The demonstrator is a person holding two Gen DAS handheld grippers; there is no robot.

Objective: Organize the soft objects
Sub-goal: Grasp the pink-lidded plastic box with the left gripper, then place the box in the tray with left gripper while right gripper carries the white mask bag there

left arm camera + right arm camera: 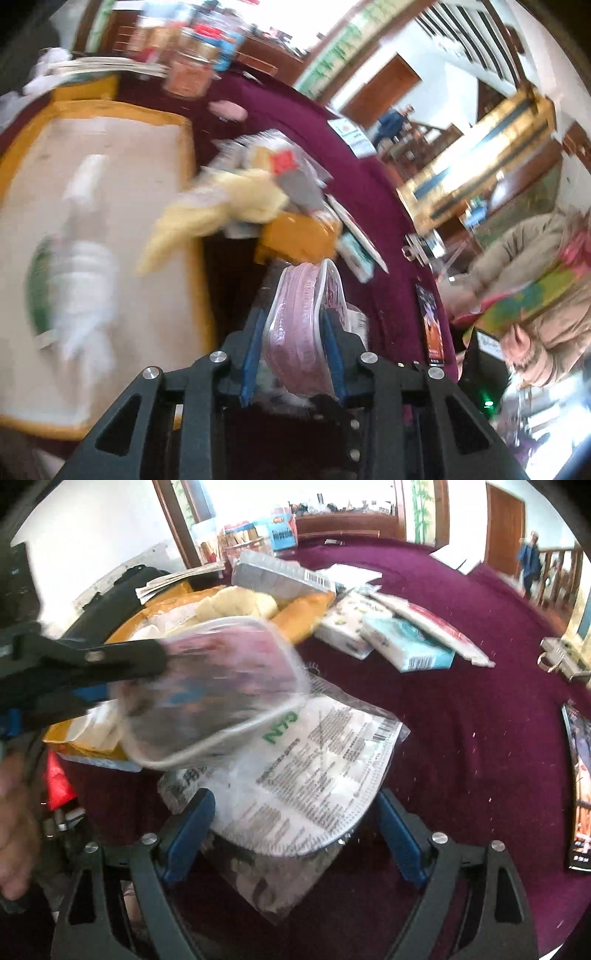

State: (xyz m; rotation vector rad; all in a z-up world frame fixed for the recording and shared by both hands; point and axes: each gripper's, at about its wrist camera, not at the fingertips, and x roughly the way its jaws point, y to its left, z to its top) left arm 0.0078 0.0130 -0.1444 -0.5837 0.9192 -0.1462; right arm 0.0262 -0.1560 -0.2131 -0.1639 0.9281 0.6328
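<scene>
One soft, light clear pouch (303, 314) pinched at its edge by left gripper (295, 325), slippery film; right gripper (291, 834) spread, empty.

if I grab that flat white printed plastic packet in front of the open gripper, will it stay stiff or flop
Probably flop: the white printed packet is thin crinkled film lying slack on the purple tablecloth. Its glossy wrap may be slippery. It looks light, padded inside. The right gripper stands open around it, not pressing.

Gripped a clear pouch (303, 325) with pink contents between left gripper (295, 317) pads, over maroon tablecloth (369, 184), near yellow cloth (221, 214).
</scene>
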